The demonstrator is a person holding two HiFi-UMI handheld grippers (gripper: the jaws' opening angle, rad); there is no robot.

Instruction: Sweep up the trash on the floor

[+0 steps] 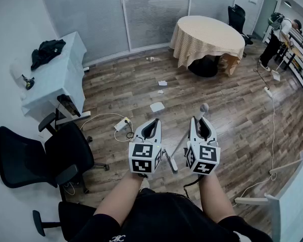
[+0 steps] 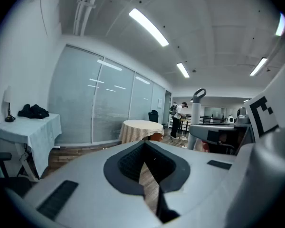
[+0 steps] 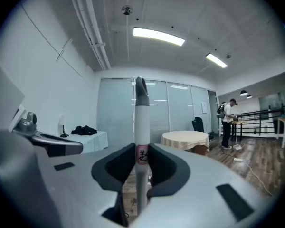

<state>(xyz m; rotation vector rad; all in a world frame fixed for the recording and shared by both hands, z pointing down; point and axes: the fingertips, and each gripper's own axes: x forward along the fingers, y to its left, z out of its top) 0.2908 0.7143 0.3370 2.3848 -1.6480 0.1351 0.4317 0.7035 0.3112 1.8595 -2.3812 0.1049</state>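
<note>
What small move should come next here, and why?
Probably step forward and lower the broom toward the nearest paper scrap. The right claw is clamped on the upright broom handle, the left claw is shut and empty, and the scraps lie on the wood floor ahead, seemingly beyond reach.

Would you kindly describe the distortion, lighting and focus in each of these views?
Head view: evenly lit and sharp, straight lines bowing near the edges. Left gripper view: strong fisheye, dark corners, glare from the ceiling lights, left gripper soft up close. Right gripper view: same fisheye and vignette; the handle in the right gripper looks slightly soft.
</note>
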